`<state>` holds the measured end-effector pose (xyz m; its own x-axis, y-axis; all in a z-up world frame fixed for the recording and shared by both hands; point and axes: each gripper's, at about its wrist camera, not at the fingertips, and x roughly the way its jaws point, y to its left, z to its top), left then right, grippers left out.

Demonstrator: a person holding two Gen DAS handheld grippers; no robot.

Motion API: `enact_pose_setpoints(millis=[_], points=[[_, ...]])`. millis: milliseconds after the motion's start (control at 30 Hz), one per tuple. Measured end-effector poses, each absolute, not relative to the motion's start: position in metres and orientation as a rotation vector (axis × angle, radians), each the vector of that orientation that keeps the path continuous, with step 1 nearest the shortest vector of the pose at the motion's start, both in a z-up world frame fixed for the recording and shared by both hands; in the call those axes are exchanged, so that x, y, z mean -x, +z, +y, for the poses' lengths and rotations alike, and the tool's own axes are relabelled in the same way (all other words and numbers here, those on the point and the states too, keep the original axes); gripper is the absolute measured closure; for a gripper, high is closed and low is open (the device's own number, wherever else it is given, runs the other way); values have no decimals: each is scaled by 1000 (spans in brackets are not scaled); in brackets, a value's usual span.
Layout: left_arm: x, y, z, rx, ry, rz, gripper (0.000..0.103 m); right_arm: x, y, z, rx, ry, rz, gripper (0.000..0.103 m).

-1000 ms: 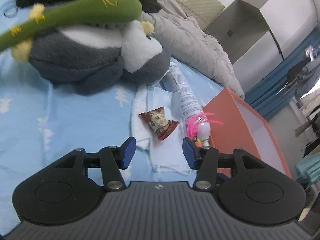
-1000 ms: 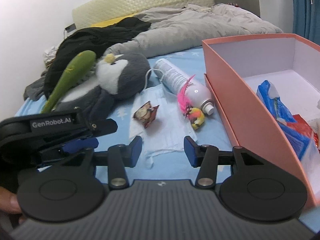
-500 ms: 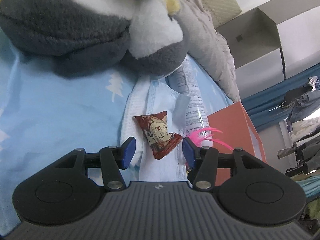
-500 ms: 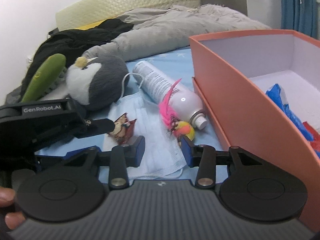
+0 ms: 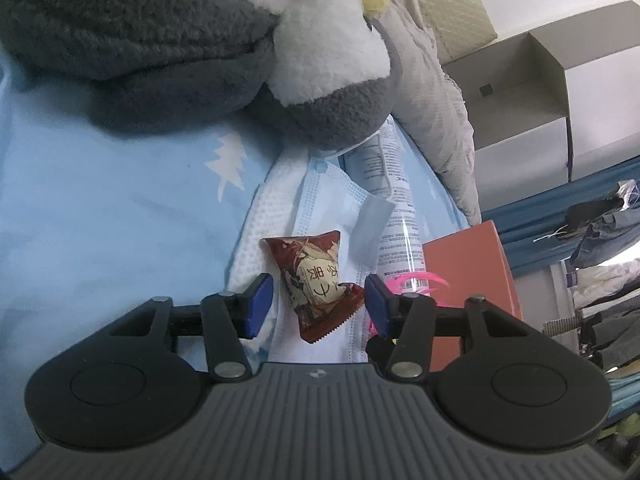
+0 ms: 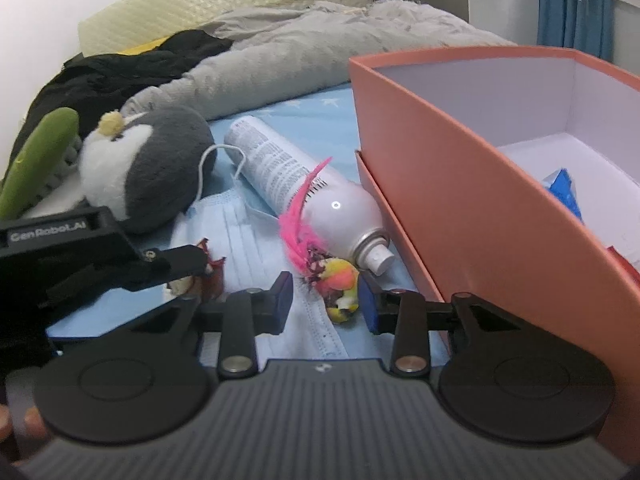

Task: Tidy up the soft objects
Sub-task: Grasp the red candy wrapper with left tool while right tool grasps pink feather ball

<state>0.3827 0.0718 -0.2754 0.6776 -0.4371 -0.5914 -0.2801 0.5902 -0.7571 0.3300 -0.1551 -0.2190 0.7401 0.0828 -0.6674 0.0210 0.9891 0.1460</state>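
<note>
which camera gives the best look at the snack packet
Left wrist: the snack packet lies whole between the open left gripper fingers. Right wrist shows only a sliver behind the left gripper.

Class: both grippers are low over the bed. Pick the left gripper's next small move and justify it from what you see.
Probably close the left gripper on the red snack packet. Its jaws stand open on either side of the packet, which lies on the face mask, so no further approach seems needed before gripping.

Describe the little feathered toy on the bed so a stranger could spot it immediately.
Find the orange box; a white spray can lies along its left side. At the can's nozzle sits the toy: a yellow-and-orange fuzzy ball, the only thing with pink feathers.
</note>
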Motion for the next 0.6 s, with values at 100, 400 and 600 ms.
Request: enact_pose_setpoints(millis=[100,400,600], points=[[-384,-275,72,953,-101,858,65,-329,-220,-155,-141,32,736,71],[-367,-255,73,863,-97,824,73,-320,-215,-157,-128,36,735,97],[-349,-238,72,774,-90,808,73,-311,-211,-159,-125,37,739,96]])
